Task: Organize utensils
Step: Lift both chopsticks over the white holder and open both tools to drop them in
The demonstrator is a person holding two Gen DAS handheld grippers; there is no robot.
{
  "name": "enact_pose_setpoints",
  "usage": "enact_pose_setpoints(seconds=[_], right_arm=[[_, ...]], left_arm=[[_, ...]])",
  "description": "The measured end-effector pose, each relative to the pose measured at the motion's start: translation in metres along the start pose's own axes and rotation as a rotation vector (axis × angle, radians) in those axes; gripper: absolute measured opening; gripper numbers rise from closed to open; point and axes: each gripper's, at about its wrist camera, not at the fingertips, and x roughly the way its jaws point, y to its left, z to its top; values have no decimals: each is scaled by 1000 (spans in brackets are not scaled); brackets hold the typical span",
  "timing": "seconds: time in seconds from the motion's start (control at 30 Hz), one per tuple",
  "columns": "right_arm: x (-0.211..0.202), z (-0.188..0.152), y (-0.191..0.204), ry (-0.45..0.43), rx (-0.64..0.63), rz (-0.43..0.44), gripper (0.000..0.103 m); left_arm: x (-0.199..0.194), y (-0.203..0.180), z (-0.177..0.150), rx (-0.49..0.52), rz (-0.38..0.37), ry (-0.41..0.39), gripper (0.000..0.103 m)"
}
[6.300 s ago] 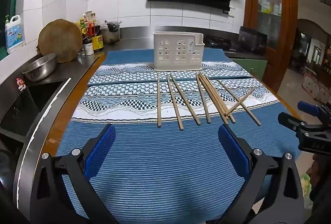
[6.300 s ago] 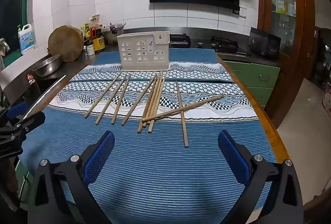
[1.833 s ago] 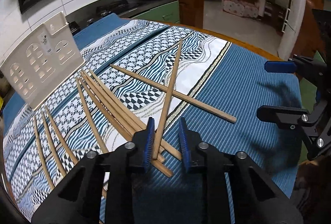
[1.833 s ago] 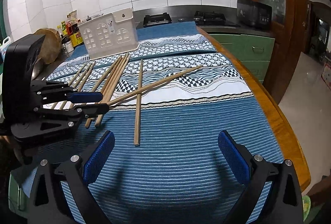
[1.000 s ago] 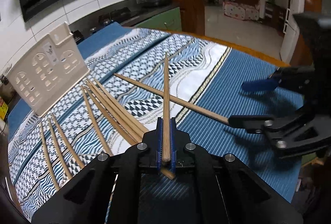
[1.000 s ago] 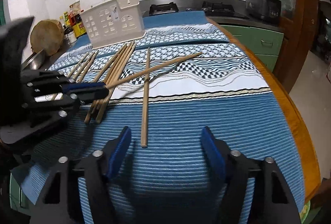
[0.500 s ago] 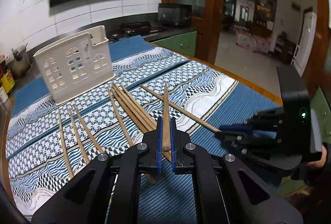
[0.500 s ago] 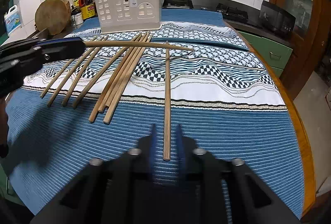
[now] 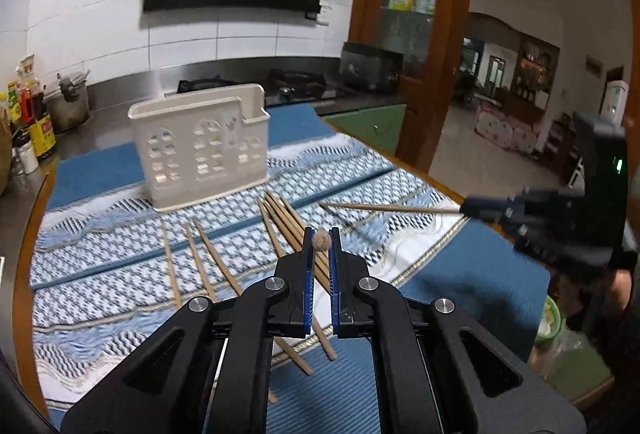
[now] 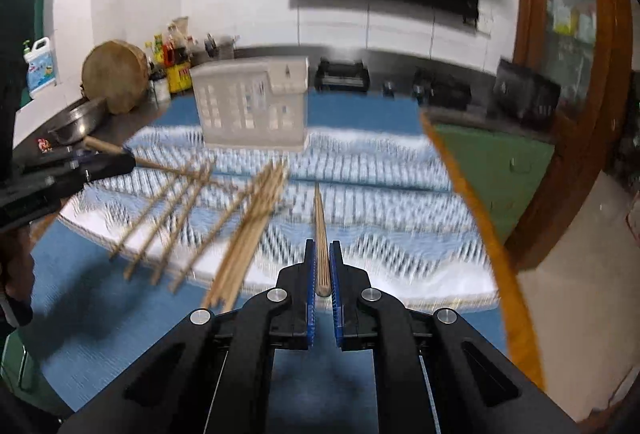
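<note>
**Mei:** While both pairs of fingers are pinched shut, what exactly is each one holding?

**Tao:** One chopstick apiece. The left gripper is clamped on a chopstick seen end-on, its butt showing between the blue pads. The right gripper grips its own chopstick near the thick end, so the stick runs forward from the fingers over the patterned cloth.

**Mei:** And outward from there?

**Tao:** Loose chopsticks lie on the cloth just ahead of the left fingers, some bunched, others fanned apart. Beyond them stands the white holder, upright near the far edge of the desk. That's where, I'd judge, the sticks belong. (The right view is smeared by motion, so fine detail there is uncertain.)

**Mei:** How will these things handle?

**Tao:** Light and stiff, I'd say; wood, thin, smooth enough to roll or swivel between flat pads. Held near one end, the long free length can swing and droop, so a firm pinch matters more than strength.

**Mei:** Where would you take hold?

**Tao:** For dropping one into the holder, a grip close to the butt seems right: the tip goes in first and the fingers stay clear of the rim. The risk I see is the tip catching the holder's wall or one of its cut-out windows.
</note>
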Motion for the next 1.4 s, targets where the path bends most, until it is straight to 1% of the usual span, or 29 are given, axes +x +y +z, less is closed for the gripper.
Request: enact_pose_setpoints(seconds=[0.07,0.17,0.27,0.33,0.47,0.67,0.77,0.87,1.0,1.03,1.07,1.2,1.3,1.4], right_arm=[[-4,25,-1,-18,-41,10,7],[-6,54,0,-32,-91,13,7],[-4,88,0,-21,-128,36,7],[-2,104,0,-14,-145,43,7],[2,135,2,6,-181,60,7],[5,172,4,8,-190,81,7],[7,201,3,-4,-171,100,7],[11,227,2,-8,-154,112,7],[17,257,6,-21,-148,117,7],[18,262,6,-26,-151,112,7],[20,267,7,-29,-151,111,7],[34,288,11,-33,-137,121,7],[54,294,12,-15,-130,122,7],[78,292,15,16,-126,123,7]], left_arm=[[-6,6,9,0,12,-14,5],[-9,15,21,-5,28,-20,5],[-9,27,33,-24,40,-18,5],[-9,34,40,-44,34,-22,5],[-13,45,54,-49,55,-32,5],[-20,61,81,-54,76,-49,5],[-24,70,100,-51,94,-65,5],[-29,79,124,-49,110,-88,5],[-42,87,164,-26,142,-144,5],[-45,88,172,-23,142,-155,5],[-48,90,183,-15,155,-172,5],[-52,97,210,-3,197,-222,5],[-41,106,222,-5,242,-226,5],[-23,116,224,-16,272,-193,5]])
